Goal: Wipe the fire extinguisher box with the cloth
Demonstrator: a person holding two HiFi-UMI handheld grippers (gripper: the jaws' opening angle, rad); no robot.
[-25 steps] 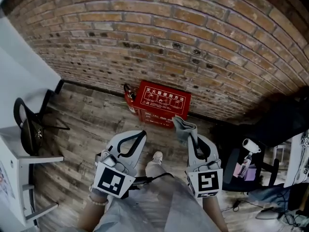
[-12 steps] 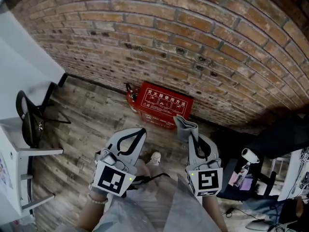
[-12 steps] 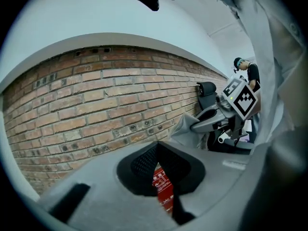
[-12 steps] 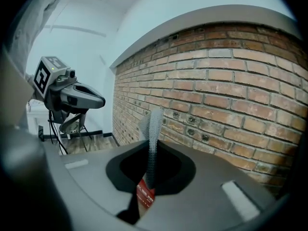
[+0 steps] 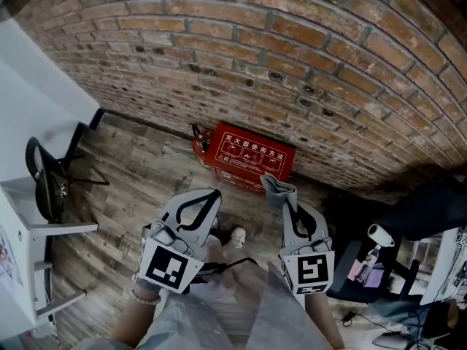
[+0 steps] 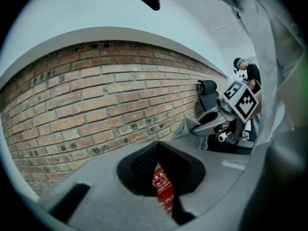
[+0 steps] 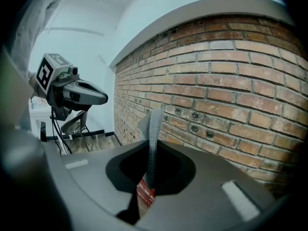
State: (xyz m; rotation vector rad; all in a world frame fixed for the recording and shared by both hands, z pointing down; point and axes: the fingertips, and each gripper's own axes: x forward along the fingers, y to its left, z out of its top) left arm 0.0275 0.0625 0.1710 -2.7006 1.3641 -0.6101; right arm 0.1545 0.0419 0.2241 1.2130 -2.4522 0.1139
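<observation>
The red fire extinguisher box (image 5: 250, 156) stands on the wood floor against the brick wall. My right gripper (image 5: 278, 193) is shut on a grey cloth (image 5: 275, 191) that sticks up from its tips, just short of the box's near right corner. In the right gripper view the cloth (image 7: 153, 131) stands upright between the jaws, with the red box (image 7: 144, 197) showing below it. My left gripper (image 5: 214, 194) is shut with nothing in it, short of the box's near left side. Through its jaws a strip of the box (image 6: 162, 189) shows.
A small red extinguisher (image 5: 197, 143) leans at the box's left end. A black chair (image 5: 45, 184) and a white desk (image 5: 29, 232) are on the left. On the right a dark seat carries a spray bottle (image 5: 376, 239). My shoe (image 5: 237, 235) is between the grippers.
The head view has drifted a little, so the box sits slightly right in the picture. Both grippers keep their pose, and the cloth stays held.
</observation>
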